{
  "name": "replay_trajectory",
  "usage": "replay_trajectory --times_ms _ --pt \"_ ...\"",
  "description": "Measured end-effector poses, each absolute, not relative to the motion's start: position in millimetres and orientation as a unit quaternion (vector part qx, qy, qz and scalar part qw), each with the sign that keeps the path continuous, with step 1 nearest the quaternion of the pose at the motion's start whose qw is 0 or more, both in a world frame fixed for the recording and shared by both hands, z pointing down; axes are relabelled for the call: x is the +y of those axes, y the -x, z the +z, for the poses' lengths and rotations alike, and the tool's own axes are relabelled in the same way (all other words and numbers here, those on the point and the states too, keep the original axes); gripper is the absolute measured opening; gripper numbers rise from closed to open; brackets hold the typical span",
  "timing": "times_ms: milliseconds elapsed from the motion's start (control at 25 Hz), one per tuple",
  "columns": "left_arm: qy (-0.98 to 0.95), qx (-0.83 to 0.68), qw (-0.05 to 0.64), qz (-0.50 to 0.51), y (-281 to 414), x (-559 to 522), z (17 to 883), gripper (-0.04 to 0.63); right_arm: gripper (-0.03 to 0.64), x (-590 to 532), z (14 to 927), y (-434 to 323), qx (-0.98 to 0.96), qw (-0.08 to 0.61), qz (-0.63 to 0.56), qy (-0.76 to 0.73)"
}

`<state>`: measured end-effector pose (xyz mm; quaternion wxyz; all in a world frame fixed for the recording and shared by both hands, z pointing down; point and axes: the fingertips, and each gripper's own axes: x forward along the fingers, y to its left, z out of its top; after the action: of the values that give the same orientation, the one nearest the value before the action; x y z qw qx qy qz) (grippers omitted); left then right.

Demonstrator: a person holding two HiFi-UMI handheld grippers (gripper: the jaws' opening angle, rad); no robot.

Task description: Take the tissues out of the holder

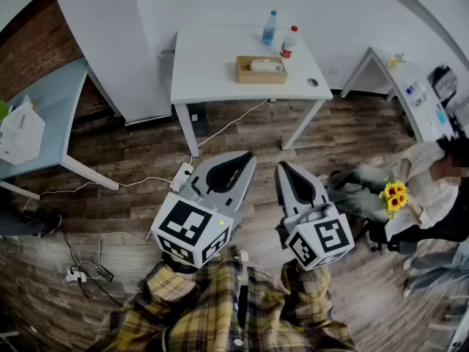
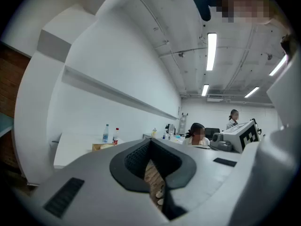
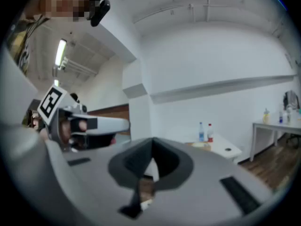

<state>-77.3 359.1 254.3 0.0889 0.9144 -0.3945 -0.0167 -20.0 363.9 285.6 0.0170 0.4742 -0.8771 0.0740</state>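
- The left hand-held gripper [image 1: 242,160] and the right hand-held gripper [image 1: 283,169] are held roughly level in front of the person. Each has its jaws pressed together with nothing between them.
- The wooden holder [image 1: 261,70] sits on the white desk [image 1: 212,64] across the room, well apart from both grippers. The tissues [image 1: 266,64] lie inside it (a clear bottle [image 1: 270,28] and a red-capped bottle [image 1: 289,41] stand just behind).
- The step in hand looks like the approach: nothing has been touched, so the task itself seems not yet begun.
- The next move calls for closing in on the desk, spreading one gripper's jaws and bringing them down over the tissues to pinch them. The other gripper could probably steady the holder.
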Motion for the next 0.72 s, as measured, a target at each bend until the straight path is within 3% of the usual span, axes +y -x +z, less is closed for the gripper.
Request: replay_trajectory --times_ms 720 --pt "-0.900 -0.424 0.101 -0.009 49.4 363.4 273.0 0.020 0.011 373.6 295.6 -17.9 -0.883 0.009 0.101 -0.459"
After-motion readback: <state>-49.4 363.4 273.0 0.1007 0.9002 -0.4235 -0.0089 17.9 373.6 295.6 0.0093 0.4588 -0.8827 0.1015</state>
